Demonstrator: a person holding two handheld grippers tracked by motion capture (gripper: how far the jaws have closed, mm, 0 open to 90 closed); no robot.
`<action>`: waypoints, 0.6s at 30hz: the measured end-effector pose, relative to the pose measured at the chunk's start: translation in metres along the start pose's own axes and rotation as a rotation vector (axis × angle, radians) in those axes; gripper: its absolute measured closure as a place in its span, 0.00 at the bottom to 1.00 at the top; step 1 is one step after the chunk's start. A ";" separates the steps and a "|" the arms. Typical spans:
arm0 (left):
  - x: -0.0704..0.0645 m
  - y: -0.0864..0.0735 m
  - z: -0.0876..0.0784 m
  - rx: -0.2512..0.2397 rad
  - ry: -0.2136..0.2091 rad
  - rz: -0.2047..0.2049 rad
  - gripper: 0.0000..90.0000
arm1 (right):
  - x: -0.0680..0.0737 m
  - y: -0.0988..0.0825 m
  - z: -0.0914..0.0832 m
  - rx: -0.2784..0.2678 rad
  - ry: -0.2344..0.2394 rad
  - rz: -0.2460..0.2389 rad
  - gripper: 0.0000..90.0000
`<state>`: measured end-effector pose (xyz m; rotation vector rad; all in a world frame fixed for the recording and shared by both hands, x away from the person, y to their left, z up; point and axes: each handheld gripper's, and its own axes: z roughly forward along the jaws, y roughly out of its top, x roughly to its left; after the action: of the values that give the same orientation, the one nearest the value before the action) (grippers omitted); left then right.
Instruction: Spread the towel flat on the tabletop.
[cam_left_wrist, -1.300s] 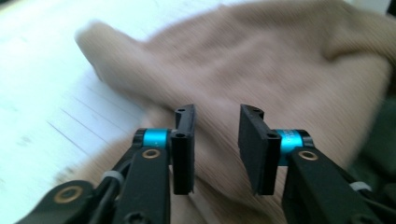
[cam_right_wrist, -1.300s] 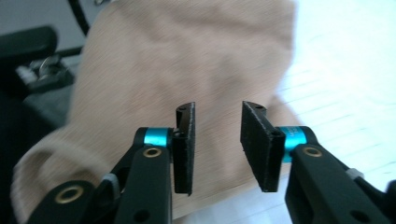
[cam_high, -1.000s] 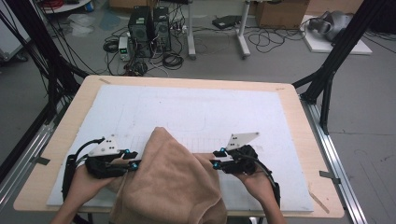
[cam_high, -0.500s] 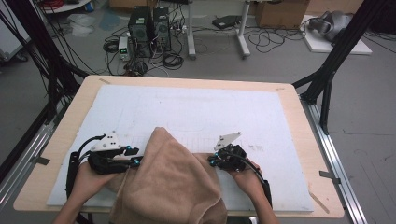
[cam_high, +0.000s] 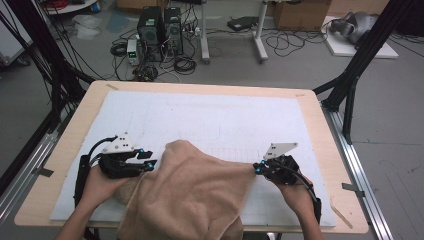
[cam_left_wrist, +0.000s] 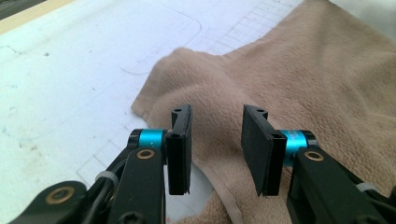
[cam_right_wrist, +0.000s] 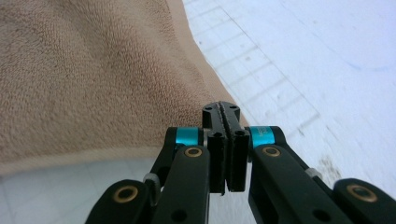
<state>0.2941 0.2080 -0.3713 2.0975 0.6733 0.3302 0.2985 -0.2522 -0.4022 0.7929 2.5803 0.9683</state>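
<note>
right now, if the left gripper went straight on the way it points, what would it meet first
Probably the towel. The left gripper has open jaws with nothing between them, and the towel's edge lies just ahead of and beneath them on the mat. How high the jaws sit above it is hard to tell.

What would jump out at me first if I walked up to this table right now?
The tan towel, heaped at the near edge of the white-covered table and hanging partly over it. The right gripper pinches its right corner, jaws shut on it. The left gripper sits at the towel's left side, jaws apart with nothing between them. Behind the table, cables and computer boxes clutter the floor.
</note>
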 end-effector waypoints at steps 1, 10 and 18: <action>0.001 0.002 0.003 0.003 0.001 0.000 0.71 | 0.001 -0.002 0.000 0.002 0.007 0.001 0.99; 0.027 0.006 0.044 0.113 -0.004 -0.013 0.72 | 0.009 -0.002 0.011 -0.078 0.108 0.069 0.69; 0.027 -0.003 0.086 0.283 -0.028 -0.010 0.55 | 0.017 -0.007 0.030 0.020 0.118 0.069 0.62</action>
<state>0.3552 0.1670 -0.4240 2.3613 0.7493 0.2087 0.2950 -0.2314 -0.4306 0.8604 2.6819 1.0403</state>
